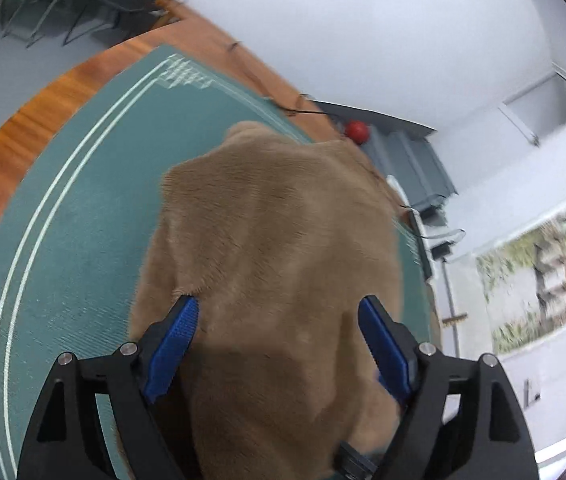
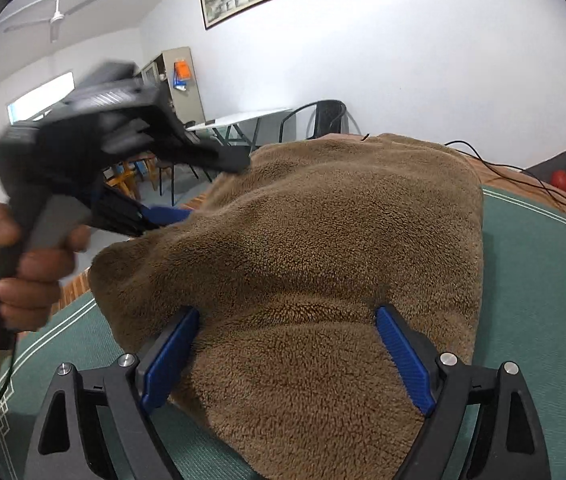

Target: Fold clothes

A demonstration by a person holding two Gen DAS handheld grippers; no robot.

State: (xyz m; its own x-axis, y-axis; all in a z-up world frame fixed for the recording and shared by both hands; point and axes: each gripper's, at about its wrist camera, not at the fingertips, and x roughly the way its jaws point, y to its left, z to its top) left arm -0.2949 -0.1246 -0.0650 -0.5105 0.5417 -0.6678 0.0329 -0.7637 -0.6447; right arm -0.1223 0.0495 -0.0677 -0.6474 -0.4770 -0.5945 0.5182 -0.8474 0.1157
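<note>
**Plainly, both grippers stand wide over a brown fleece garment**

Left wrist view: the left gripper [image 1: 279,308] has its jaws spread wide, and the blue pads [image 1: 173,354] stand apart with nothing clamped between them. The brown fleece garment [image 1: 279,240] lies under and ahead of the gripper, running from 6 o'clock up to about 12 o'clock of the frame's middle. The left pad's tip lies against the nap; whether it presses in I cannot tell. The garment rests on a green mat [image 1: 75,220] with pale border lines, which covers a wooden tabletop [image 1: 23,132] showing at 10 o'clock. A red ball [image 1: 357,130] sits past the garment's far edge at 1 o'clock. The picture is blurred toward the right.

Right wrist view: the right gripper [image 2: 287,316] is likewise wide, and its blue pads [image 2: 405,360] straddle a raised fold of the garment [image 2: 303,240] without pinching it. The cloth bulks up through the centre, from 6 o'clock to 12 o'clock, on the green mat [image 2: 543,280]. At 9 o'clock a hand [image 2: 23,272] grips the handle of the left gripper [image 2: 187,188], motion-blurred, its fingers reaching the garment's left edge. A black cable [image 2: 523,176] trails across the tabletop at 2 o'clock.
</note>
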